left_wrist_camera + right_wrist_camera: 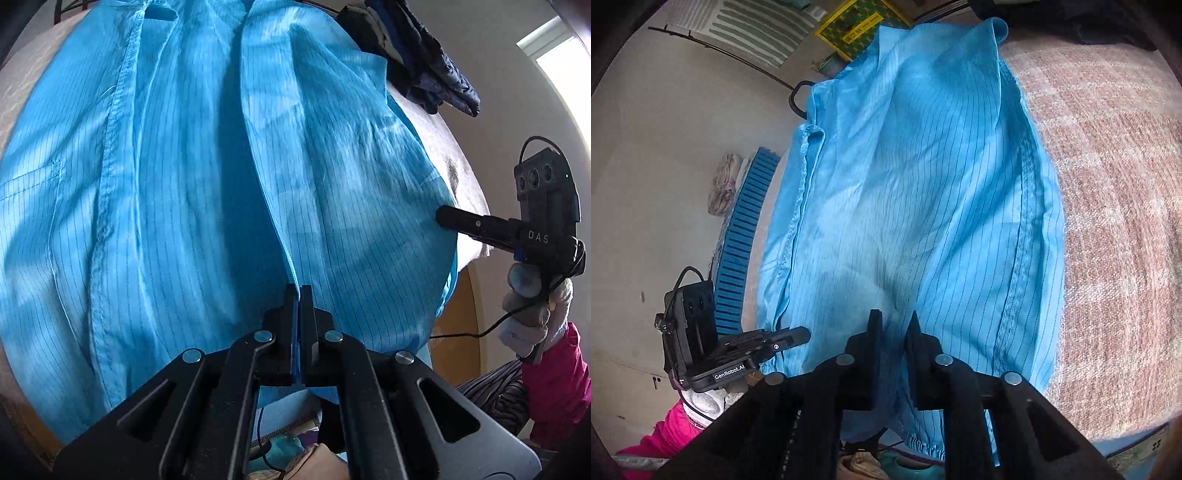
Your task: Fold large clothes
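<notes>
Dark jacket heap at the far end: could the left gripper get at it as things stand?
Probably not right away. The left gripper is shut on the blue garment's near edge, and the dark jacket heap lies beyond the whole spread garment, nothing blocking it.

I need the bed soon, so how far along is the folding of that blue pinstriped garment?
Early stage. Done: the thin blue pinstriped garment lies spread lengthwise on the pinkish-beige blanket. In hand: the left gripper pinches its near edge, and the right gripper grips the hem. Left: no fold is visible yet.
</notes>
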`<state>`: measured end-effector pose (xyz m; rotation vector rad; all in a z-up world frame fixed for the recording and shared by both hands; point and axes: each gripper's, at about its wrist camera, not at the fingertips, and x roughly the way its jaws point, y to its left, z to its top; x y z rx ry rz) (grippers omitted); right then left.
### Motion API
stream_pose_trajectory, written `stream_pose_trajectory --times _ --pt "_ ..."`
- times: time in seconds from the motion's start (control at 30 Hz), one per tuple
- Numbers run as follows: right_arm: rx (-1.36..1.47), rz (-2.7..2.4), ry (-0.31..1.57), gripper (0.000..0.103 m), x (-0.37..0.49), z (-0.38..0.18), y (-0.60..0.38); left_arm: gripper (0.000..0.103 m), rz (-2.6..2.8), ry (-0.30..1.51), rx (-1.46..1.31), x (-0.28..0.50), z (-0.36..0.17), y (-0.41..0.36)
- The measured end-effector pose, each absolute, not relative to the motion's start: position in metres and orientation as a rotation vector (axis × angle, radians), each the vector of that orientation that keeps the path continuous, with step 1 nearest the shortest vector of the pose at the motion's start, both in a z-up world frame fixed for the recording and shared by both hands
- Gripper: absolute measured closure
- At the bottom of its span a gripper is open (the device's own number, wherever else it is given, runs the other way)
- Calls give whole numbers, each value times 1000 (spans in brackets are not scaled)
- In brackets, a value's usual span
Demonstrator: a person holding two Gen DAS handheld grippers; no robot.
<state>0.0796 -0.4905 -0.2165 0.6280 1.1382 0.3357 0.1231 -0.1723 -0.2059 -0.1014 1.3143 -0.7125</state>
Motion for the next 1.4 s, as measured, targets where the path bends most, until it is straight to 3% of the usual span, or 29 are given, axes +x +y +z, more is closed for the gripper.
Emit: stream_pose_trajectory --times 0.3,0.4,0.43,0.47,0.5,0.6,0.63,0.67,0.87,1.03,1.17,1.27,1.37,1.4 --pt "602 265 1126 103 51 -202 -525 103 -812 1348 -71 93 -205 -199" --pt "637 291 1126 89 47 -207 -524 103 -806 1357 -97 97 -204 -198" --pt "644 293 1129 62 46 -209 -522 103 -804 1357 -98 97 -204 -195" --pt "645 292 1134 53 47 -212 -519 103 -802 1357 -97 97 -203 -193" --pt "638 292 1148 55 48 -216 -516 103 -800 1358 -95 96 -202 -192" --pt "616 297 1181 85 52 -225 -506 103 -807 1363 -86 95 -202 -192" --pt "611 300 1180 99 53 -226 -504 103 -820 1362 -74 94 -200 -193" --pt "608 298 1171 102 53 -223 -504 103 -823 1355 -54 91 -199 -196" --pt "559 256 1103 103 37 -196 -522 101 -825 1295 13 86 -175 -183" --pt "537 233 1167 103 32 -210 -523 101 -784 1189 -27 111 -148 -178" --pt "374 205 1259 103 35 -221 -503 101 -743 1164 24 136 -156 -200" --pt "402 208 1214 103 34 -215 -510 101 -732 1208 43 148 -178 -216" --pt "460 214 1128 97 28 -202 -529 101 -738 1244 12 148 -196 -219" --pt "473 212 1107 89 25 -199 -536 101 -749 1247 6 145 -198 -220"
